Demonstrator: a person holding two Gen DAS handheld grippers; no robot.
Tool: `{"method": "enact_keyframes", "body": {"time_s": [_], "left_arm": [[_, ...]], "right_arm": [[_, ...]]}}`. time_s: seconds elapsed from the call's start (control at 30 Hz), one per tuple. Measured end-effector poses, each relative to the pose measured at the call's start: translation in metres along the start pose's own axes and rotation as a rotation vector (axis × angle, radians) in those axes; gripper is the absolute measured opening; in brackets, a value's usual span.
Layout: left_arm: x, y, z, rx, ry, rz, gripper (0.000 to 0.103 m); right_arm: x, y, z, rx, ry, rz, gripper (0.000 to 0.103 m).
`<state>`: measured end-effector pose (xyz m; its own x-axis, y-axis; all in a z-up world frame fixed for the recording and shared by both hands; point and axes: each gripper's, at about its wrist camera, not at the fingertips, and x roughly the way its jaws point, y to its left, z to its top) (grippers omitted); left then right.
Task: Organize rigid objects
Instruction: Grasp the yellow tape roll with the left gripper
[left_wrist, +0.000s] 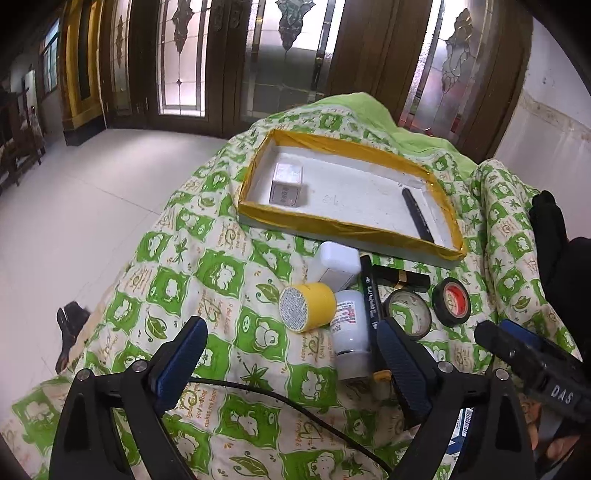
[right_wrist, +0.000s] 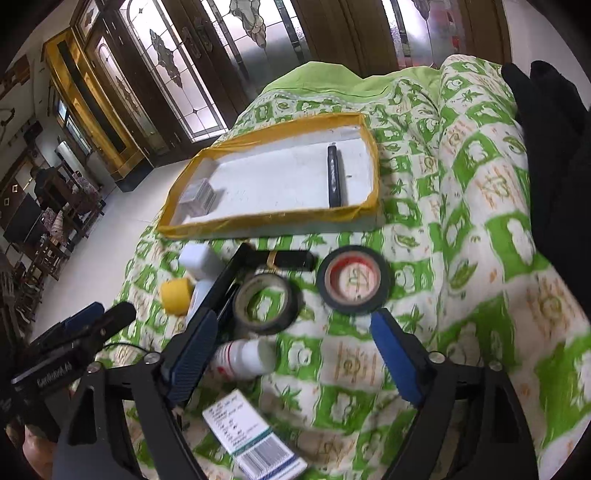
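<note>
Both claws are seen spread wide with nothing between their blue pads: the left claw (left_wrist: 291, 354) hangs over the near end of the clutter, the right claw (right_wrist: 295, 354) beside it. The things still to be sorted lie bunched on the green-and-cream quilted cloth (left_wrist: 221, 273), just in front of the shallow white tray with yellow taped rim (left_wrist: 347, 221), in which a small silvery cardboard box (left_wrist: 288, 184) and a black marker pen (left_wrist: 417, 214) are already laid. The yellow squat cylinder with a printed end (left_wrist: 308, 306) lies on its side and may be expected to roll; it would best be taken across its curved wall, near the middle. The white plastic bottle with red print (left_wrist: 351, 332) is judged light, stiff and somewhat slick, so a grip across its body is advised. The black tape roll with red core (right_wrist: 352, 280) and the grey tape roll (right_wrist: 264, 302) lie flat; each could be pinched through the hole, one pad inside and one outside. The soft cloth beneath is likely to yield under downward pressure.
</note>
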<state>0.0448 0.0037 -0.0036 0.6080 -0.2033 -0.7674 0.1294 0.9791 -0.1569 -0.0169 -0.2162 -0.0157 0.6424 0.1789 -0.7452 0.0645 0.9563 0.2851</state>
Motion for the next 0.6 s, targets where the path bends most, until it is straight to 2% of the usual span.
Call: {"method": "enact_keyframes", "body": {"time_s": [0.33, 0.47, 0.6], "left_arm": [[0.021, -0.001, -0.001, 0.004, 0.088, 0.002, 0.095], [0.043, 0.005, 0.006, -0.032, 0.161, 0.027, 0.095], [0.052, 0.011, 0.011, -0.069, 0.172, 0.003, 0.095]], "right_arm": [[0.007, -0.002, 0.001, 0.012, 0.020, 0.000, 0.087], [0.007, -0.002, 0.001, 0.009, 0.020, -0.002, 0.087], [0.009, -0.002, 0.001, 0.007, 0.026, -0.006, 0.087]]}}
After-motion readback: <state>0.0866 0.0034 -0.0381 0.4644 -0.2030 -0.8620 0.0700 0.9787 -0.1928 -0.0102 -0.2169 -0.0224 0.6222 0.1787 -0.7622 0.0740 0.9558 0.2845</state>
